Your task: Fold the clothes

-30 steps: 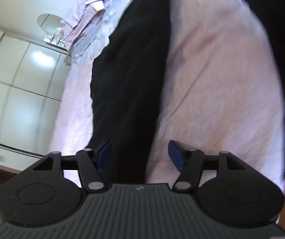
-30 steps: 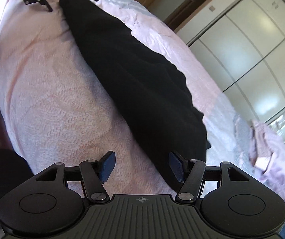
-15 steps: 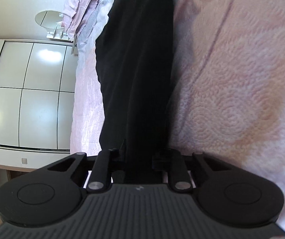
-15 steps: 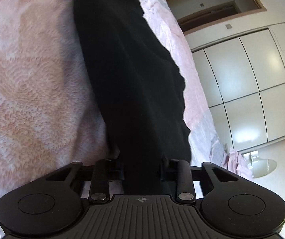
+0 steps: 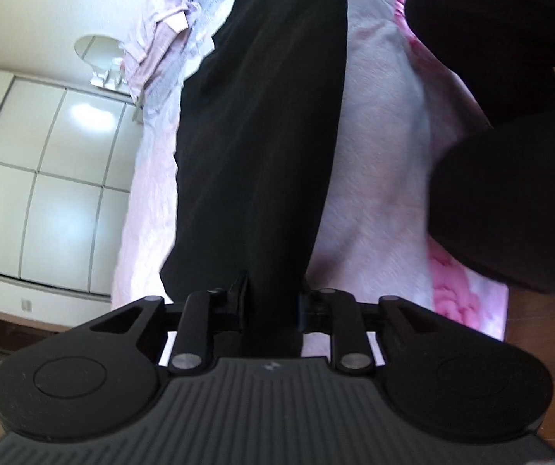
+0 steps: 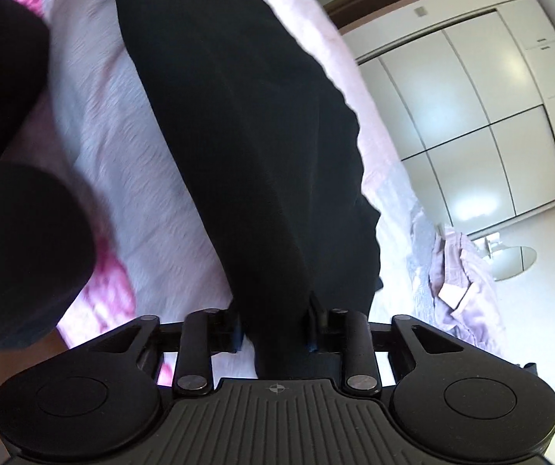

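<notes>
A long black garment [image 5: 258, 135] lies stretched along a pale pink bed cover [image 5: 382, 155]. My left gripper [image 5: 271, 298] holds one end of it: black cloth fills the gap between the pads, and the jaws are opening slightly. In the right wrist view the same garment [image 6: 246, 116] runs away from my right gripper [image 6: 275, 321], which has the other end bunched between its pads, its jaws also easing open. Both held ends look lifted off the cover [image 6: 122, 155].
A person's dark-clothed legs [image 5: 509, 193] [image 6: 14, 232] stand at the bed's near edge. A heap of lilac clothes [image 5: 161, 38] [image 6: 467, 290] lies at the far side of the bed. White wardrobe doors [image 5: 45, 174] [image 6: 471, 116] and a round mirror [image 6: 513, 257] stand beyond.
A second ago both grippers hung open over the garment. They closed on the black cloth, then drew back toward the bed's near edge, bringing the person's legs into view.
</notes>
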`<state>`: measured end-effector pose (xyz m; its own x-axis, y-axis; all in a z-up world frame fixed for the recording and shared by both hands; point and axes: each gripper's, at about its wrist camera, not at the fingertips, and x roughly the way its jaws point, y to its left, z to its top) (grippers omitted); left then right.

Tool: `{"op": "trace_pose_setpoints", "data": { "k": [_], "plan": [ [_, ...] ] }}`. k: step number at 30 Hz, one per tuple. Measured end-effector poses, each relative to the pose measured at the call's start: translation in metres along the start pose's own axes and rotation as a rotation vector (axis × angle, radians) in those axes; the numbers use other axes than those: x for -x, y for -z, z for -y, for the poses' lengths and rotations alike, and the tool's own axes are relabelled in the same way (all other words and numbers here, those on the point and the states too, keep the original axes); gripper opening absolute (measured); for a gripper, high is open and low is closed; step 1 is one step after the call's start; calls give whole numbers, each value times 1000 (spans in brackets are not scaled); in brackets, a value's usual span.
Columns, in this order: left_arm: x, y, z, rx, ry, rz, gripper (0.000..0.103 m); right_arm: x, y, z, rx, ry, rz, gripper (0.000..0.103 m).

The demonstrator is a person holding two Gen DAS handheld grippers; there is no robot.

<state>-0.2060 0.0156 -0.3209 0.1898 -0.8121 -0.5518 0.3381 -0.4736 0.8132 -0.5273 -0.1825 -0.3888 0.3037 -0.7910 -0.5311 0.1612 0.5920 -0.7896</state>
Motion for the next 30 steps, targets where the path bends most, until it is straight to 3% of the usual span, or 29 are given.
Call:
{"op": "trace_pose_setpoints", "data": {
  "k": [5,10,13,16,22,30],
  "plan": [
    [24,28,-33,72,67,-19,35,10,17,27,-80,13,-116,41],
    [25,49,-75,101,8,-77,34,38,63,39,-293,90,-262,41],
    [5,53,-112,161,-31,-110,34,39,65,63,-378,141,-258,41],
    [-19,52,-150,299,-26,-125,36,35,55,92,-500,129,-164,41],
    [-81,22,-195,503,58,-47,47,-10,21,158,-780,-94,25,42],
    [-179,-6,-192,491,186,-11,52,-121,-5,226,-1037,-349,74,44]
  ]
}}
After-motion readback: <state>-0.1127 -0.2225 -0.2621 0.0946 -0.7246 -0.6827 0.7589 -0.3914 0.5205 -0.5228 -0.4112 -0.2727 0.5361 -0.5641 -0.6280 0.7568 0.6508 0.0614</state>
